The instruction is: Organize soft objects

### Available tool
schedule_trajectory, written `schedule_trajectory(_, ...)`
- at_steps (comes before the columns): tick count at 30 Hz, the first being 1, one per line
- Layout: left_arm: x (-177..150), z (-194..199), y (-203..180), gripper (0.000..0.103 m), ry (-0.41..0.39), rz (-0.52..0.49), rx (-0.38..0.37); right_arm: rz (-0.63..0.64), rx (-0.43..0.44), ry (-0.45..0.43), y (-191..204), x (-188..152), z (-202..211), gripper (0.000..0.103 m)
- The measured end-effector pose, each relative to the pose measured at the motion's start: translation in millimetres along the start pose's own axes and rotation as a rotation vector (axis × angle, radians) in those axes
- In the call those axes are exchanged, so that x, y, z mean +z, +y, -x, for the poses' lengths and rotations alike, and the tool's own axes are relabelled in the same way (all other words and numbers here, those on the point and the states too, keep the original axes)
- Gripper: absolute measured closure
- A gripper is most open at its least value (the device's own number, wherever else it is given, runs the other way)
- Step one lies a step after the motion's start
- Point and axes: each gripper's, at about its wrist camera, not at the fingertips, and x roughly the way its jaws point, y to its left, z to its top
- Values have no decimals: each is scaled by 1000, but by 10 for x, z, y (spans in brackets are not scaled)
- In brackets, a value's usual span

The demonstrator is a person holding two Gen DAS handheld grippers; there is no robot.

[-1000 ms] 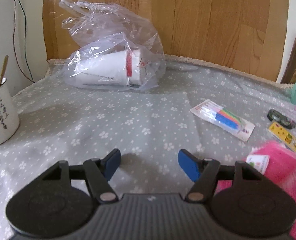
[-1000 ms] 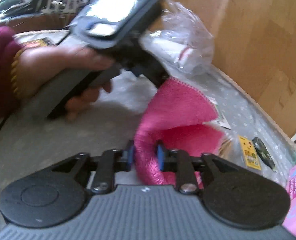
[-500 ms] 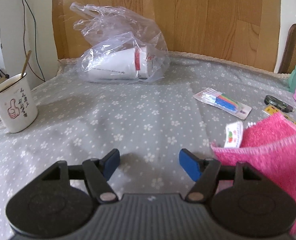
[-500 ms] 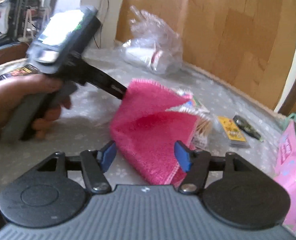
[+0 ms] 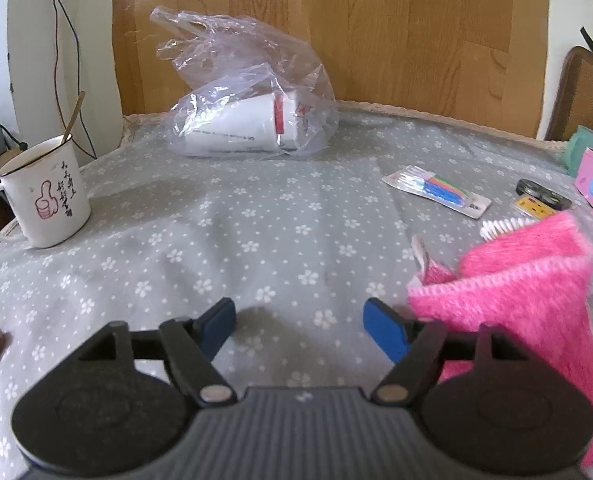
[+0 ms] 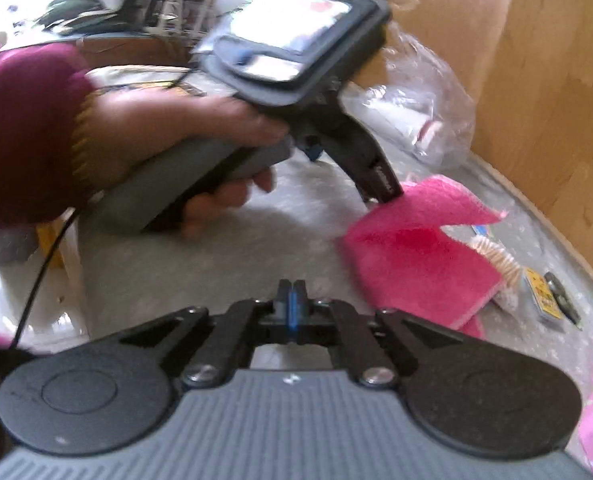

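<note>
Left wrist view: grey flowered tablecloth (image 5: 256, 216) with odds and ends on it.
Left gripper (image 5: 298, 326): jaws wide apart and just been opening further; nothing between them, only bare cloth below.
Towel (image 5: 528, 304): pink, fluffy, folded, lying on the table just right of the gripper's right finger.
Other things: white mug (image 5: 44, 196) at far left, plastic bag (image 5: 252, 120) with a white cup at the back, pen pack (image 5: 436, 190) and a small brush (image 5: 500, 226) beyond the towel.
Right wrist view: blurred.
Right gripper (image 6: 291, 304): jaws just snapped together, pads meeting, holding nothing.
Towel (image 6: 420, 256): on the table ahead and to the right, one fold standing up loosely.
Left gripper (image 6: 380, 188): held in a hand (image 6: 168, 132) with a maroon sleeve, its tip at the towel's upper fold; whether it touches, I cannot tell.
Handling, as a judgement: light, limp, non-slippery; it will sag and unfold if lifted. Best pinched at a stitched edge or corner, through both layers.
</note>
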Motion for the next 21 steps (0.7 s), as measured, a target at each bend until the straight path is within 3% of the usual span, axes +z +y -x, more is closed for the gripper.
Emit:
schedule_trajectory(2,-35,42,13,26,0,-3,-17,-34,-7,-12,1,-80,153,95)
schedule_trajectory(4,-82,113,23,22,-8,2,-36,-106,-8,-39,-115,-136,268,78)
schedule_trajectory(5,-100,147,36,21,-14,5,-51,-149,-33,-54,-191,-147,306,57)
schedule_trajectory(6,-114,186,49,21,-26,10,-77,-179,-57,-65,-253,-155,301,44)
schedule_trajectory(9,-156,358,60,8,-100,26,-154,-293,-125,-63,-578,-141,200,39)
schedule_trajectory(12,-202,529,31,7,-144,56,-233,-366,-138,-26,-784,-125,28,29)
schedule_trajectory(15,-158,568,-166,8,-121,-1,-280,-412,-105,33,-902,-58,-238,24)
schedule_trajectory(16,-143,558,-250,14,-114,-26,-267,-426,-103,54,-916,-39,-326,24)
schedule_trajectory(18,-104,472,-367,39,-77,-50,-256,-437,-115,43,-879,-21,-371,24)
schedule_trajectory(19,-98,408,-404,58,-43,-53,-263,-442,-110,37,-830,-26,-359,29)
schedule_trajectory(20,-104,321,-437,60,7,-50,-289,-440,-113,24,-774,-30,-303,51)
schedule_trajectory(21,-141,319,-453,61,-5,-50,-284,-424,-116,10,-735,-37,-265,76)
